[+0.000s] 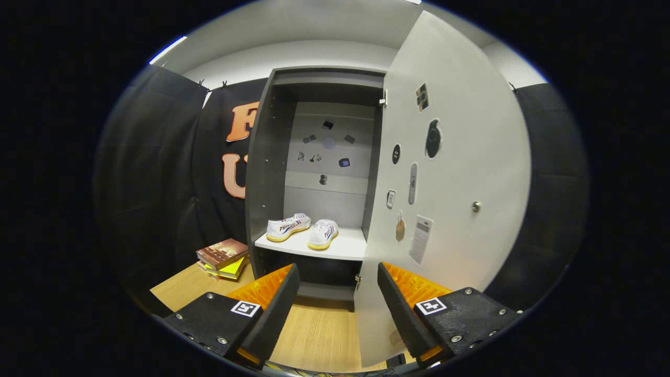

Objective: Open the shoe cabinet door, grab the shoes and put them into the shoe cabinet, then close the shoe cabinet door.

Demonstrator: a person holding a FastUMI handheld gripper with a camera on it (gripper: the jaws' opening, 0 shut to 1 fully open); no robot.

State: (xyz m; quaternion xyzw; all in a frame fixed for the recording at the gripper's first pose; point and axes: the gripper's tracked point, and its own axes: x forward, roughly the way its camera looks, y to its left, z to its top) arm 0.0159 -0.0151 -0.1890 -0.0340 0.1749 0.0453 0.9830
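Left, on the wooden floor: stack of books [224, 258]. Centre, far: dark grey shoe cabinet [267, 173], pair of white canvas shoes [302, 230] on its white shelf (side by side). Right: pale cabinet door [460, 173] swung open; gripper [338, 285] near, fingers spread wide, holding nothing.

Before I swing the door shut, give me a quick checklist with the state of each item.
1. Both shoes on the shelf: ok.
2. Shoes back from the shelf's front edge: ok.
3. Hand-held gripper open, holding nothing: ok.
4. Cabinet door open, to the right of the opening: ok.
5. Door knob in sight: ok.
6. Books left of the cabinet, off the door's side: ok.
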